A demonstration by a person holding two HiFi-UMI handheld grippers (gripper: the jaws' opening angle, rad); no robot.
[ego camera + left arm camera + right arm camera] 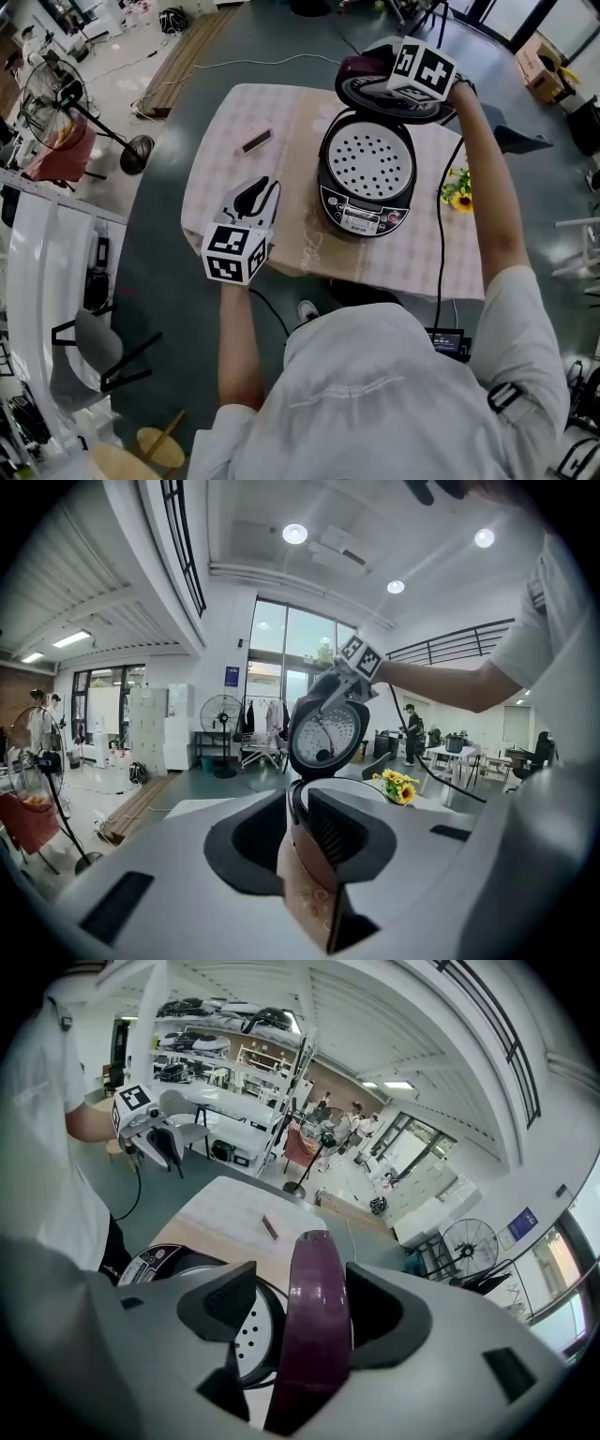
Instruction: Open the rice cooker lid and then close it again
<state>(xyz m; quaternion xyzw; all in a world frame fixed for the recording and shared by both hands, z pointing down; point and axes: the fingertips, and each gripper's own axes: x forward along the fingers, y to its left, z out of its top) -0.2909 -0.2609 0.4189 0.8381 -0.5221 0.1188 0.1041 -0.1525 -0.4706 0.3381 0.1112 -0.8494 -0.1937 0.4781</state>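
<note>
So, the surface point(234, 122) under a beige checked cloth fills the middle of the head view. The dark round rice cooker point(364, 208) sits on its right half, with the control panel on the side nearest the person.

The cooker's dark, maroon-edged lid point(380, 94) is up, swung back on the far side. In the left gripper view you can see its perforated metal inner plate point(324, 738) facing the person.

The right gripper point(300, 1283) is at the top of the raised lid. The maroon edge stands between its jaws, but they're spread wide. There's a clear gap on one side with the perforated plate showing through, so they aren't clamping it. The other jaw sits right beside the edge, and I can't tell if it touches.

The left gripper point(255, 197) hangs over the near left part of the cloth, well apart from the cooker and pointed towards it. Its jaws are only a narrow slit apart, with nothing between them.

Smaller stuff:
- A black power cable point(440, 234) runs down the right side of the cloth and off the near edge.
- A bunch of yellow flowers point(459, 195) lies just right of the cooker.
- A small dark bar-shaped thing point(256, 141) lies alone on the far left of the cloth.
</note>
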